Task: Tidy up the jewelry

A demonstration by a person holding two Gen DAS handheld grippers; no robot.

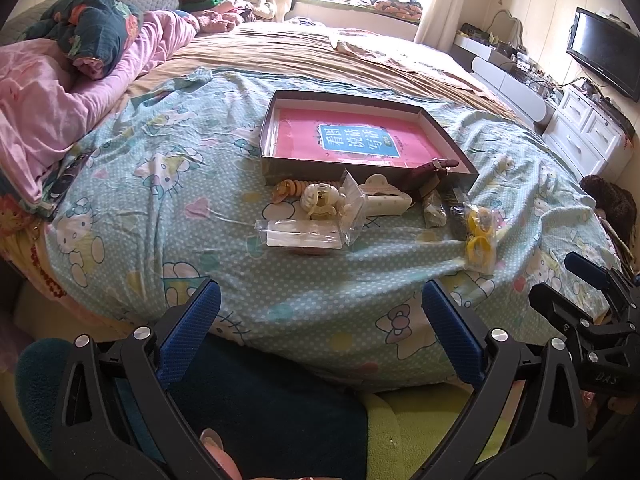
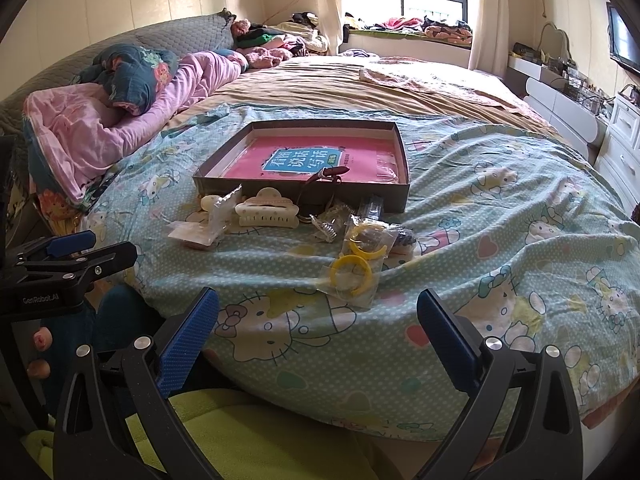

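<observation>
Left gripper [image 1: 320, 320]: jaws spread wide, nothing between them, held back over the near edge of the bed [image 1: 168, 184], well short of the items. Right gripper [image 2: 318, 328]: likewise wide apart and empty, hovering at the same edge.

Items, left to right in the left wrist view: a flat clear packet [image 1: 302, 233] nearest the bed's edge; a small pale round piece [image 1: 320, 200] behind it; a cream hair claw [image 1: 386, 196]; a dark red strap [image 1: 438, 166] lying over the front rim of the tray; a bag of yellow rings [image 1: 480, 236] at the far right. All sit loose on the sheet, bunched just in front of the tray [image 1: 276, 120].

Progress: judged barely begun. The tray holds only a pink book [image 1: 360, 140] on its floor; apart from the strap resting across its rim, no jewelry is inside. Every piece remains to be sorted.

Clearance: open sheet lies between the grippers and the pile, and to either side of the tray. The sheet is wrinkled and slopes off at the near edge; the yellow rings lie closest to that drop.
</observation>
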